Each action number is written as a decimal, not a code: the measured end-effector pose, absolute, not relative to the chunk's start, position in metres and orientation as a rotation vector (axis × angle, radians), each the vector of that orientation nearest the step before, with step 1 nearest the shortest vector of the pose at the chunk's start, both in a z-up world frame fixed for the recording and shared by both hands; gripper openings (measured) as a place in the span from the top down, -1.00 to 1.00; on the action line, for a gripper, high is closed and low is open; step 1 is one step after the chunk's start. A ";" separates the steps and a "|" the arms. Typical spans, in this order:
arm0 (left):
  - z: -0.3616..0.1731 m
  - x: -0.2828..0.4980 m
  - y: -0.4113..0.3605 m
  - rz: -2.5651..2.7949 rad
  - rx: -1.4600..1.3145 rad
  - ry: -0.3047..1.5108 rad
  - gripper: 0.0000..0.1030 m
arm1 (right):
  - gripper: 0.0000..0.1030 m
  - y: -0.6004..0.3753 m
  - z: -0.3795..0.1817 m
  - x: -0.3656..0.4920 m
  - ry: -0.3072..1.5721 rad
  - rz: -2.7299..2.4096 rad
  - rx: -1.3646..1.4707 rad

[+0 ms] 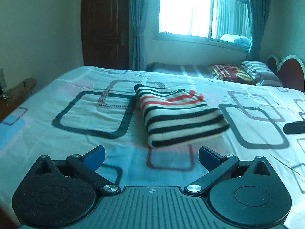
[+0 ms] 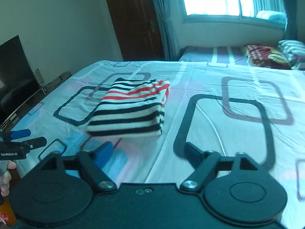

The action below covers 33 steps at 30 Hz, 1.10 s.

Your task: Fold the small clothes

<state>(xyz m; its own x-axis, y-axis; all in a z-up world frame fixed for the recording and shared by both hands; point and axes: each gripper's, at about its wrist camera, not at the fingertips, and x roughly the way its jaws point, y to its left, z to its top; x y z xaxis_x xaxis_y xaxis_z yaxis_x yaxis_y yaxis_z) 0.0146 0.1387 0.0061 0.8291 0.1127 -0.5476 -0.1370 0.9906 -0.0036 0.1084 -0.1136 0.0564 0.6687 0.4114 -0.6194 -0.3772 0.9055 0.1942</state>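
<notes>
A small garment with black, white and red stripes lies folded into a neat rectangle on the bed sheet. It also shows in the right wrist view. My left gripper is open and empty, held just in front of the garment's near edge. My right gripper is open and empty, in front of the garment and a little to its right. The left gripper shows at the left edge of the right wrist view. A dark part of the right gripper shows at the right edge of the left wrist view.
The bed has a pale sheet with dark rounded-square prints. Pillows lie at the far right by a red headboard. A window with curtains and a dark wooden door stand behind. A dark screen is on the left.
</notes>
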 end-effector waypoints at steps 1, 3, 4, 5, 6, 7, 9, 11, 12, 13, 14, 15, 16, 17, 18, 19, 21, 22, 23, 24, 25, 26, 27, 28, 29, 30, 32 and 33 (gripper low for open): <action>0.011 0.002 0.134 0.122 -0.044 0.578 -1.00 | -0.76 -0.113 0.061 0.095 0.701 0.443 0.055; 0.019 -0.019 0.125 0.106 -0.038 0.591 -1.00 | -0.82 -0.111 0.070 0.071 0.677 0.427 0.051; 0.022 -0.029 0.121 0.102 -0.031 0.586 -1.00 | -0.83 -0.110 0.074 0.060 0.666 0.420 0.047; 0.024 -0.038 0.118 0.106 -0.027 0.573 -1.00 | -0.84 -0.108 0.078 0.051 0.653 0.423 0.040; 0.028 -0.047 0.115 0.106 -0.019 0.564 -1.00 | -0.85 -0.107 0.082 0.042 0.642 0.418 0.026; 0.031 -0.055 0.111 0.105 -0.015 0.557 -1.00 | -0.86 -0.106 0.086 0.033 0.629 0.405 0.011; 0.038 -0.069 0.106 0.099 -0.022 0.541 -1.00 | -0.88 -0.101 0.091 0.015 0.611 0.382 -0.023; 0.044 -0.081 0.099 0.093 -0.021 0.530 -1.00 | -0.92 -0.099 0.096 -0.002 0.587 0.369 -0.053; 0.047 -0.085 0.096 0.091 -0.019 0.523 -1.00 | -0.92 -0.098 0.098 -0.009 0.575 0.365 -0.058; 0.050 -0.091 0.092 0.085 -0.017 0.511 -1.00 | -0.92 -0.097 0.098 -0.015 0.568 0.363 -0.056; 0.052 -0.095 0.089 0.075 -0.014 0.504 -1.00 | -0.92 -0.097 0.099 -0.018 0.565 0.365 -0.050; 0.054 -0.100 0.087 0.069 -0.010 0.497 -1.00 | -0.92 -0.097 0.100 -0.021 0.560 0.363 -0.043; 0.055 -0.103 0.084 0.068 -0.007 0.490 -1.00 | -0.92 -0.097 0.101 -0.024 0.555 0.356 -0.039; 0.057 -0.107 0.083 0.065 -0.004 0.481 -1.00 | -0.92 -0.097 0.102 -0.027 0.552 0.353 -0.037; 0.059 -0.111 0.082 0.057 -0.003 0.476 -1.00 | -0.92 -0.095 0.102 -0.029 0.552 0.356 -0.038; 0.060 -0.113 0.081 0.052 -0.005 0.474 -1.00 | -0.92 -0.094 0.103 -0.031 0.552 0.356 -0.040; 0.064 -0.118 0.079 0.046 -0.011 0.465 -1.00 | -0.93 -0.092 0.104 -0.035 0.550 0.353 -0.044; 0.065 -0.120 0.079 0.043 -0.013 0.460 -1.00 | -0.93 -0.091 0.105 -0.036 0.549 0.357 -0.044; 0.067 -0.122 0.079 0.043 -0.014 0.456 -1.00 | -0.93 -0.090 0.105 -0.037 0.549 0.359 -0.044; 0.068 -0.124 0.079 0.043 -0.015 0.451 -1.00 | -0.93 -0.088 0.105 -0.037 0.549 0.359 -0.048; 0.068 -0.125 0.079 0.041 -0.017 0.449 -1.00 | -0.93 -0.086 0.105 -0.037 0.549 0.357 -0.054; 0.069 -0.126 0.079 0.040 -0.018 0.446 -1.00 | -0.93 -0.084 0.105 -0.037 0.548 0.356 -0.058; 0.069 -0.127 0.079 0.040 -0.018 0.445 -1.00 | -0.93 -0.083 0.105 -0.038 0.549 0.357 -0.058; 0.070 -0.128 0.079 0.041 -0.016 0.446 -1.00 | -0.93 -0.082 0.105 -0.037 0.549 0.359 -0.057; 0.070 -0.128 0.080 0.040 -0.015 0.447 -1.00 | -0.93 -0.081 0.105 -0.037 0.548 0.359 -0.056; 0.070 -0.128 0.080 0.039 -0.013 0.448 -1.00 | -0.93 -0.080 0.106 -0.037 0.548 0.359 -0.056; 0.071 -0.127 0.081 0.042 -0.013 0.445 -1.00 | -0.93 -0.078 0.106 -0.037 0.547 0.358 -0.055; 0.071 -0.127 0.081 0.042 -0.014 0.443 -1.00 | -0.93 -0.078 0.107 -0.037 0.546 0.357 -0.054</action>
